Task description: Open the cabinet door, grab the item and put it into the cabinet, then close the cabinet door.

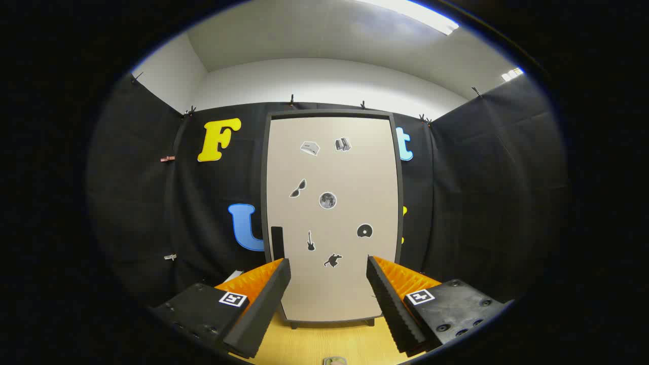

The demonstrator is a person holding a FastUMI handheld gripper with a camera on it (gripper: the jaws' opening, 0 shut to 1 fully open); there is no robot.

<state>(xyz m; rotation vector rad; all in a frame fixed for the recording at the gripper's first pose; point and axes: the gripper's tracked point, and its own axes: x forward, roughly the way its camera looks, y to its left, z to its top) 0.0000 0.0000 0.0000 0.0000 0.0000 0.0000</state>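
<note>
A tall cabinet (332, 218) stands on the wooden table straight ahead of my fingers. Its beige door is closed, framed in dark grey, with several small stickers on it. A short black handle (277, 242) sits on the door's left edge, just above my left finger (263, 304). My gripper (328, 266) is open, its two fingers spread wide with nothing between them, both a short way before the door. A small greenish item (334, 361) peeks out on the table below the fingers, mostly hidden.
The wooden table (324, 342) runs from under the fingers to the cabinet's foot. Black cloth walls close the booth behind and on both sides. A white scrap (233, 276) lies on the table left of the cabinet.
</note>
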